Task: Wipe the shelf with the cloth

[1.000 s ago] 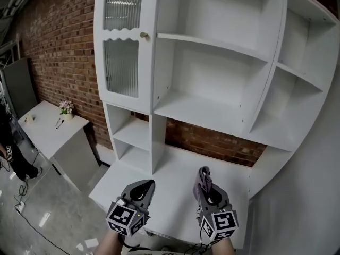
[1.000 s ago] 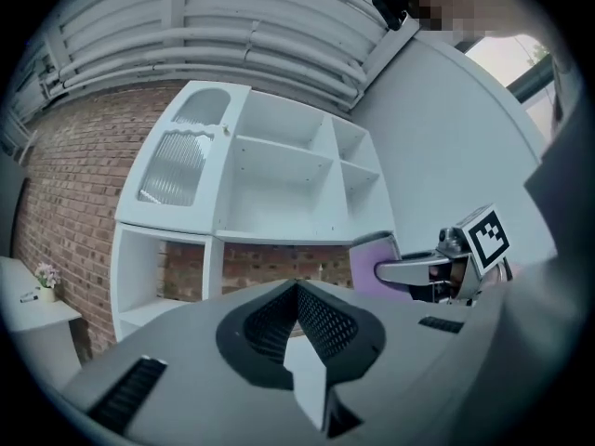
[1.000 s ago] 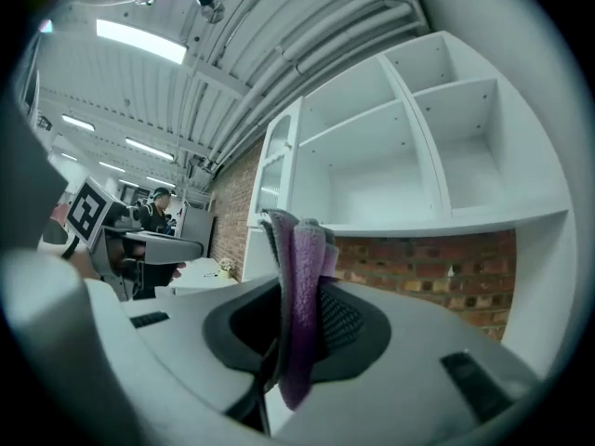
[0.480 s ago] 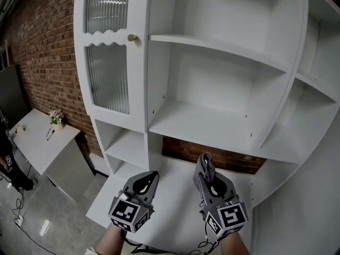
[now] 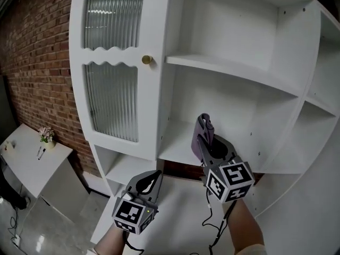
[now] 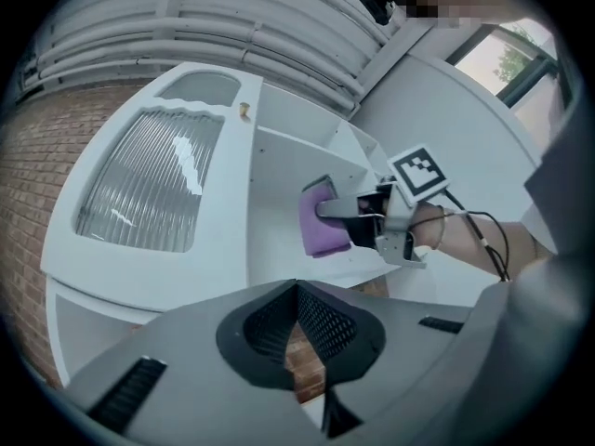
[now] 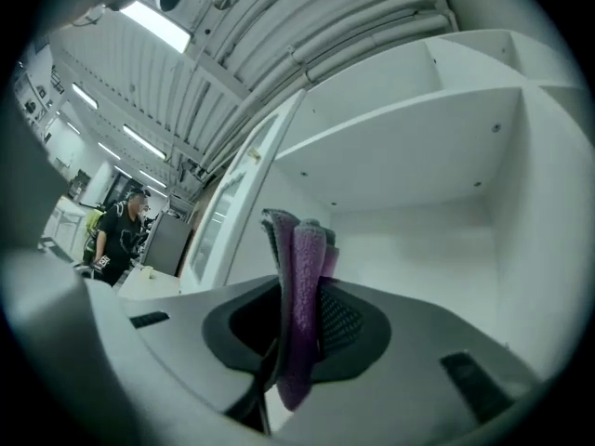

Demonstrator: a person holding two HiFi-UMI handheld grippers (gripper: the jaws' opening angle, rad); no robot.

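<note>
Purple folded microfibre cloth point(image 5: 203, 128): pinched upright between the closed jaws of the right gripper point(image 5: 205, 140), its top edge standing clear above the jaw tips. It is held in front of the middle open compartment of the white wooden shelf unit point(image 5: 234, 71); contact with the board cannot be told. Left gripper point(image 5: 151, 179): lower and nearer the person, jaws together on nothing. Adjoining: ribbed glass cabinet door point(image 5: 112, 108) with small brass knob point(image 5: 146, 60); red brick wall point(image 5: 32, 62); small white side table point(image 5: 24, 161).
</note>
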